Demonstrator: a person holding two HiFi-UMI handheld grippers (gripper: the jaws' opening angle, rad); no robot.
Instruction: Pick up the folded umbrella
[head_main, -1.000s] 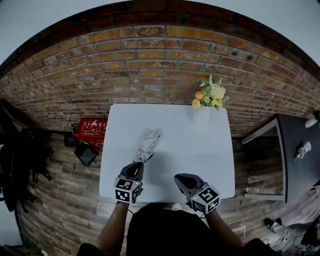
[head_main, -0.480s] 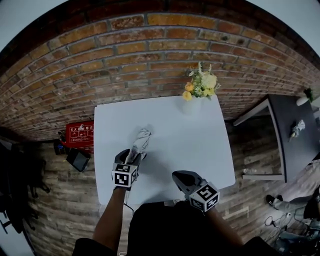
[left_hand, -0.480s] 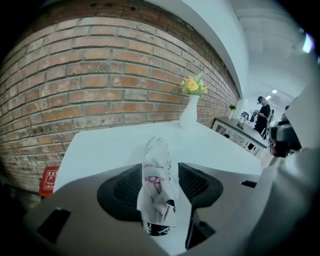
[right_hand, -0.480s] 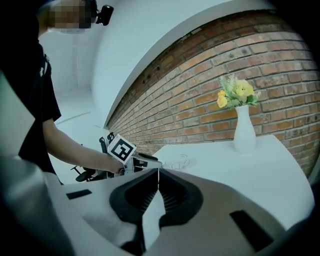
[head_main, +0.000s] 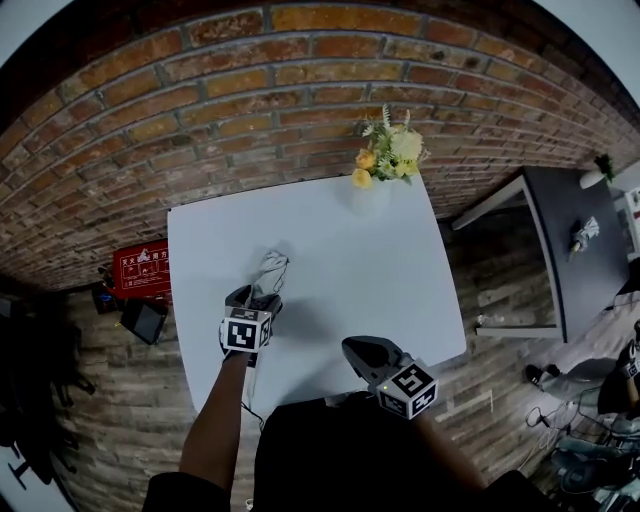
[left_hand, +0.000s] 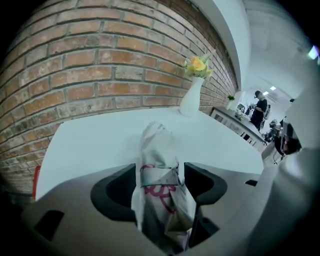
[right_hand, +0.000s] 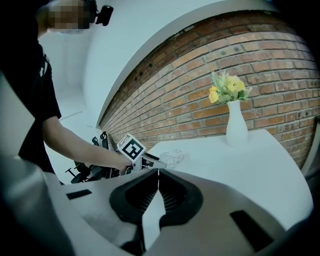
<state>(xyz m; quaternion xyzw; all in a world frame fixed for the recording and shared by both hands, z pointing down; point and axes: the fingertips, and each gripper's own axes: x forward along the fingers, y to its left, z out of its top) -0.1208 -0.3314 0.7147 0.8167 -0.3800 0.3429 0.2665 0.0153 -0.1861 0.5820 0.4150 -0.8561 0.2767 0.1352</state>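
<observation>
The folded umbrella (head_main: 271, 267), white with red print and a strap round it, lies on the white table (head_main: 350, 260) left of centre. My left gripper (head_main: 255, 298) is down over its near end. In the left gripper view the umbrella (left_hand: 159, 162) lies between the two jaws, which have just been opening and stand wide apart, with a gap on each side. My right gripper (head_main: 358, 350) hovers near the table's front edge, shut and empty, its jaw tips (right_hand: 158, 172) meeting. The right gripper view also catches the umbrella (right_hand: 173, 158) and the left gripper (right_hand: 146, 161).
A white vase of yellow flowers (head_main: 386, 160) stands at the table's far edge against the brick wall. A red box (head_main: 140, 268) and a dark case sit on the floor to the left. A dark side table (head_main: 575, 250) is at the right.
My left gripper has gone forward and down onto the umbrella's near end, and its jaws have opened around it. The right gripper has stayed at the front edge.
</observation>
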